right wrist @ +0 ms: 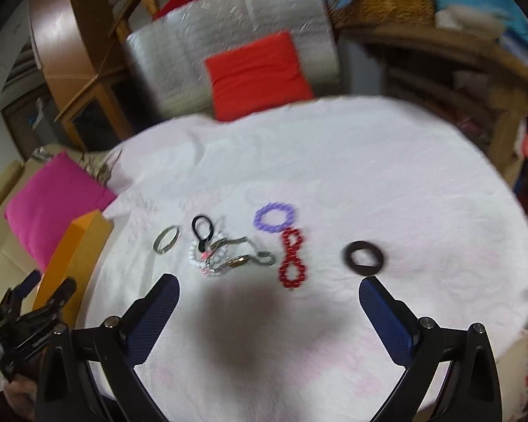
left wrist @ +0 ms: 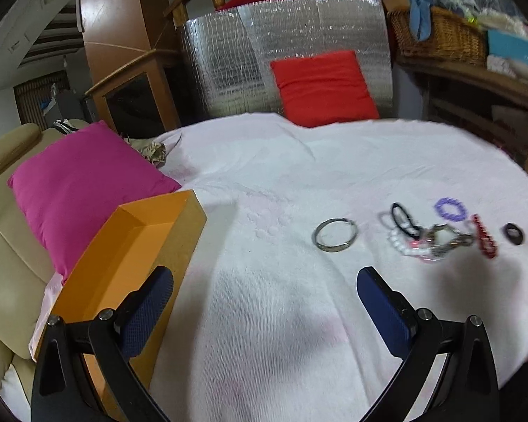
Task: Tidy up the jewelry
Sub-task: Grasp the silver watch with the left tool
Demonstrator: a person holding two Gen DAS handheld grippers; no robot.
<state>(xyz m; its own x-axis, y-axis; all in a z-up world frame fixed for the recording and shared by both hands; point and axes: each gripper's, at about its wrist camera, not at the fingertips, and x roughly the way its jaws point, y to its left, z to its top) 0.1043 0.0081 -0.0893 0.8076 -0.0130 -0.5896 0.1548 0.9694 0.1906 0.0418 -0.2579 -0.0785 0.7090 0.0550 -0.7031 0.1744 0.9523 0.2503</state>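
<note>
Jewelry lies on a white cloth-covered table (left wrist: 281, 161). A silver bangle (left wrist: 335, 235) sits ahead of my open, empty left gripper (left wrist: 265, 277). To its right lie a tangle of black band, white beads and metal chain (left wrist: 422, 237), a purple bracelet (left wrist: 450, 207), a red beaded bracelet (left wrist: 485, 236) and a dark ring (left wrist: 513, 234). An open orange box (left wrist: 130, 256) stands by the left finger. My right gripper (right wrist: 269, 285) is open and empty, above the cloth, near the red bracelet (right wrist: 292, 258), dark ring (right wrist: 365, 257), purple bracelet (right wrist: 275, 217), tangle (right wrist: 225, 251) and bangle (right wrist: 166, 240).
A magenta cushion (left wrist: 77, 190) lies left of the box on a beige sofa (left wrist: 7, 270). A red cushion (left wrist: 325, 88) leans on a silver foil panel (left wrist: 249, 49) behind the table. A wicker basket (left wrist: 439, 35) and cluttered shelves stand at the right. The left gripper shows in the right wrist view (right wrist: 31, 316).
</note>
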